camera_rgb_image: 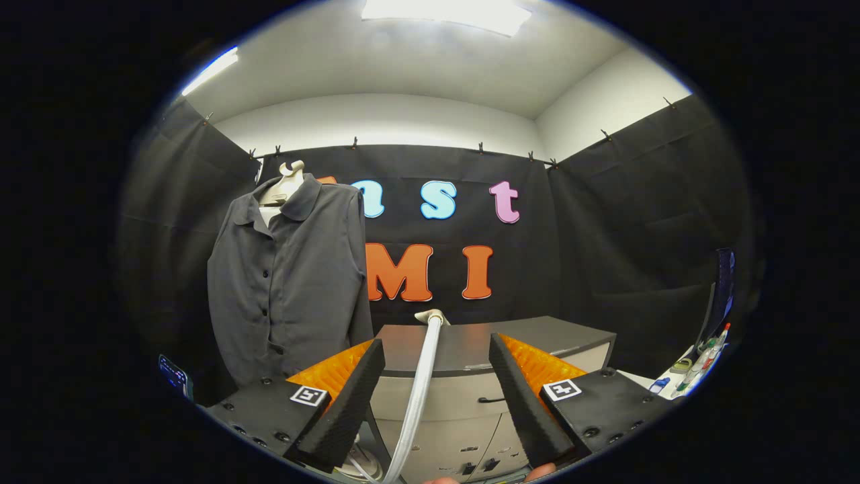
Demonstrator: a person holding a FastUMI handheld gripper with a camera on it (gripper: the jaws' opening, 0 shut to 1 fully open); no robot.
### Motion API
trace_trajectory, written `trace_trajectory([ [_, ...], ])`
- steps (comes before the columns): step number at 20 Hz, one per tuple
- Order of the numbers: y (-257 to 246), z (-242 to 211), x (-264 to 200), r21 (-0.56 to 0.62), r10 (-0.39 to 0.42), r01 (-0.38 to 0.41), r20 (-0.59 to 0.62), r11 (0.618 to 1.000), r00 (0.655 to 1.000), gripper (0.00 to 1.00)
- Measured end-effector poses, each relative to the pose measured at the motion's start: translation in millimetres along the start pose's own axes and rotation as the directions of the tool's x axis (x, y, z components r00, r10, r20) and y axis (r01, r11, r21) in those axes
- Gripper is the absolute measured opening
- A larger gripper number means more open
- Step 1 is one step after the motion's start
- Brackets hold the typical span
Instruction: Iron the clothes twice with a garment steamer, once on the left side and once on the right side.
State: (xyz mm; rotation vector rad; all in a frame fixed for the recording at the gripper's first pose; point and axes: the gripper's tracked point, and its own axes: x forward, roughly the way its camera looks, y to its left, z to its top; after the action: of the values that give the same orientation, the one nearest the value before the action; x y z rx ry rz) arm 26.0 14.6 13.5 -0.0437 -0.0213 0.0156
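Gripper view: the tool (437, 396) stands wide open, its two fingers spread well apart and pressing on nothing. Between them runs a pale ribbed steamer hose (420, 390), rising from below the fingers to a light-coloured steamer head (430, 315) that appears to rest at the front edge of the dark-topped worktop (537, 336) just beyond. The hose touches neither finger. The grey buttoned shirt (289, 282) hangs on a hanger (290, 169) off to the left, beyond the left finger and well apart from the steamer head.

Now, the risks, as I judge them. Nothing is gripped, so the steaming has not begun; the first danger is a close on the soft hose rather than the head or handle, and a hose grip would let the head swing loose. The hose could also snag on the worktop edge as it lifts. The shirt hangs free, so a push from the head may swing it away instead of smoothing it. And with the garment so far left, one side could easily be skipped.
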Motion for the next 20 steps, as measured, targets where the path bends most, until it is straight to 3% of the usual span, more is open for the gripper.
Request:
trace_trajectory([
  [7,19,27,76,0.032,0.078,-0.077,-0.027,0.997,0.997,1.0],
  [12,16,50,176,0.079,0.14,-0.132,-0.11,0.988,0.984,1.0],
  [14,18,54,217,0.109,0.181,-0.163,-0.176,0.98,0.968,1.0],
  [19,8,41,309,0.07,0.174,-0.161,-0.305,0.985,0.936,1.0],
  [20,18,34,324,0.081,0.217,-0.202,-0.32,0.976,0.922,1.0],
])
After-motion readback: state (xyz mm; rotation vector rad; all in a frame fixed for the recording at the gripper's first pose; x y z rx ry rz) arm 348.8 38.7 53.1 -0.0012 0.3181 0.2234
